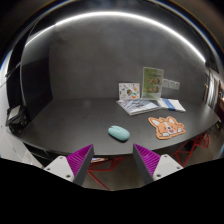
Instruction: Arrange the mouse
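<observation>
A pale teal mouse point(119, 132) lies on the dark grey table point(70, 120), beyond my fingers and slightly right of the gap's middle. An orange fox-shaped mouse mat point(167, 126) lies on the table to the right of the mouse, apart from it. My gripper point(112, 160) is open and empty, held above the table's near edge, its magenta pads point(80, 158) wide apart.
Papers and leaflets point(150, 103) lie at the back of the table, with upright cards point(151, 82) behind them. A dark object point(17, 117) sits at the table's far left. Red chair legs point(100, 166) show below the table edge between my fingers.
</observation>
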`<control>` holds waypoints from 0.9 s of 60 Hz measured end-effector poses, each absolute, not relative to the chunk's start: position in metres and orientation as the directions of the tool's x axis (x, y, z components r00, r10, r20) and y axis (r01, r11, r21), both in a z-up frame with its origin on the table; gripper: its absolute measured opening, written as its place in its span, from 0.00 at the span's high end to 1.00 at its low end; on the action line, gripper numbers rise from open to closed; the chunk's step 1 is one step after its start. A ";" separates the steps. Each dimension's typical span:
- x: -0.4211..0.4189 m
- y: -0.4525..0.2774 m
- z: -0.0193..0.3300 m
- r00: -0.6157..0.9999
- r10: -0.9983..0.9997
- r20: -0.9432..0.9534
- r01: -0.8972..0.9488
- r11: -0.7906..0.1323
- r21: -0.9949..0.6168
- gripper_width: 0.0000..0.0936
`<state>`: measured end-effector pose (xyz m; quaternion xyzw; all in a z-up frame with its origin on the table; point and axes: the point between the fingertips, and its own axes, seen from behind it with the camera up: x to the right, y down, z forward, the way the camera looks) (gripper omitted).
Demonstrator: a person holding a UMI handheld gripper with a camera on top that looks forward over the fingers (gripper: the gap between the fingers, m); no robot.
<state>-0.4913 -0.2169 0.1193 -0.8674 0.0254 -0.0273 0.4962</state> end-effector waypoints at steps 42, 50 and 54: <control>-0.418 -0.080 -0.010 0.978 0.206 -0.019 0.092 -0.513 -0.854 0.13; -0.423 -0.051 -0.009 0.971 0.240 -0.021 0.107 -0.509 -0.854 0.12; -0.427 -0.036 -0.010 0.968 0.252 -0.017 0.116 -0.504 -0.856 0.13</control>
